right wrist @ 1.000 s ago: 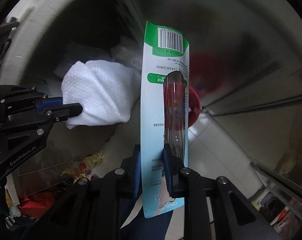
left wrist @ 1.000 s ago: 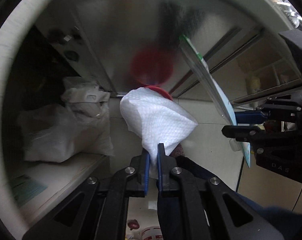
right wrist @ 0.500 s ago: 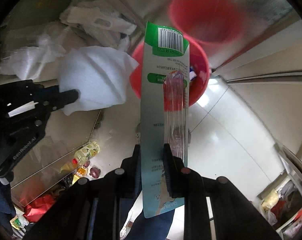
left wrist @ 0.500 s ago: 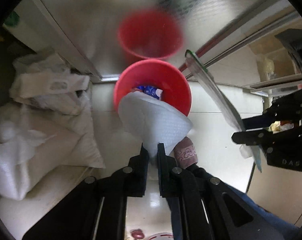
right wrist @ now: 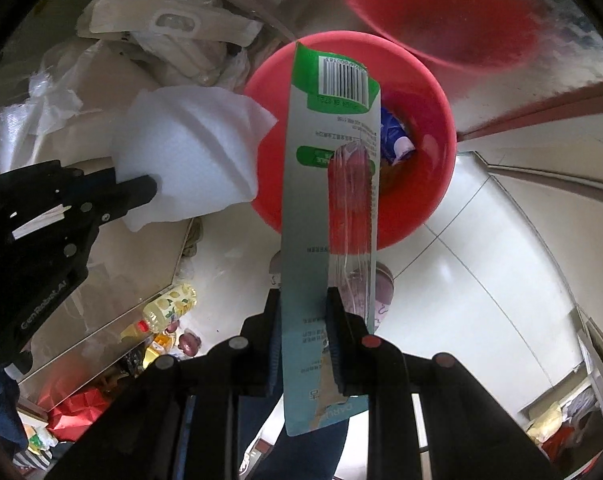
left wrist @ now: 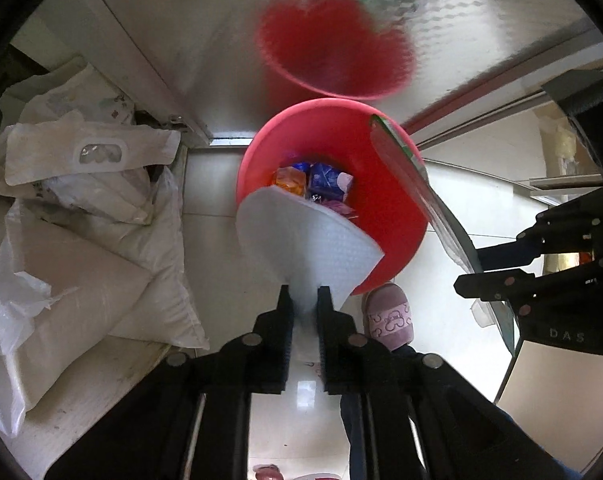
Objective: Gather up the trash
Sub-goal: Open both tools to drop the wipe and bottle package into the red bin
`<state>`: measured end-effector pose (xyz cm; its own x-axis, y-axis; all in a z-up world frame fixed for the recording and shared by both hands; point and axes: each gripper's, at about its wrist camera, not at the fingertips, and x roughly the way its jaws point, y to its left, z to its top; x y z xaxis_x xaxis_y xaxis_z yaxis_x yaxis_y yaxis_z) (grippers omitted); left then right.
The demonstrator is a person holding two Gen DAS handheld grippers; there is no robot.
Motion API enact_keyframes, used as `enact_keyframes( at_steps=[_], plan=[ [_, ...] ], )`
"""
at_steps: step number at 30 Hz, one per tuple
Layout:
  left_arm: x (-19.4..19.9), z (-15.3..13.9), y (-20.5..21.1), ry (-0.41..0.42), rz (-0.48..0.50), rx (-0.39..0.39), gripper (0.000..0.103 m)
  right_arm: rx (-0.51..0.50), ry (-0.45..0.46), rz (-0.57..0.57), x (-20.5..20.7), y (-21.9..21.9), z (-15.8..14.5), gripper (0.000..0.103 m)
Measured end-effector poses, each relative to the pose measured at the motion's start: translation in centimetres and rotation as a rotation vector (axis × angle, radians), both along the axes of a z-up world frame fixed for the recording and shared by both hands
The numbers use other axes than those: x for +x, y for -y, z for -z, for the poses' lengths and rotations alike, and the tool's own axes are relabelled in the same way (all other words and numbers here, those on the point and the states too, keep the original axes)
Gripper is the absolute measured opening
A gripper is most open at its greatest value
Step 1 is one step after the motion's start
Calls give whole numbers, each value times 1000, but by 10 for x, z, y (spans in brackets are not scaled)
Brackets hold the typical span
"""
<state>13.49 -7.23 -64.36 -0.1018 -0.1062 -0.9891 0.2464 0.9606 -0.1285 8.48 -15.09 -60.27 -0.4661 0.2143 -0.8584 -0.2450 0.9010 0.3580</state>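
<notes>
On the far left I see white sacks (left wrist: 113,248) heaped on a low ledge, well apart from the red bin (left wrist: 393,184) that stands on the pale tiled floor (left wrist: 213,184) in front of a metal door that mirrors it. My left gripper (left wrist: 304,300) points straight down, and the white paper towel (left wrist: 305,240) hangs between its pads; the jaws have just been easing apart, though the towel's narrow end still sits in the slim gap and its wide end droops over the near rim of the bin. Inside the bin lie orange and blue wrappers (left wrist: 317,178). A foot in a pink slipper (left wrist: 387,318) stands just beside the bin. To the right, my right gripper (right wrist: 303,312) is clamped on the lower part of a long blister pack (right wrist: 329,184) with a green top and a barcode, which slants up over the bin's opening.
</notes>
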Motion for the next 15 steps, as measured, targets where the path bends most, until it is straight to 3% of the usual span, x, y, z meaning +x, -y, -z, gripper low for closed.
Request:
enact_keyframes(
  at_steps=[7,9,12,15],
  plan=[
    [3,10,-1,-4,0,4,25,-3,2,-18,8,-3,9,21],
    [2,13,-3,-3,9,7,27,-23,30,-29,9,-3,9,34],
    [-1,12,-3,4,30,-4,32,-17,37,-17,9,1,9,36],
    [-3,10,-2,9,38,-11,46,-20,52,-16,6,1,6,42]
  ],
)
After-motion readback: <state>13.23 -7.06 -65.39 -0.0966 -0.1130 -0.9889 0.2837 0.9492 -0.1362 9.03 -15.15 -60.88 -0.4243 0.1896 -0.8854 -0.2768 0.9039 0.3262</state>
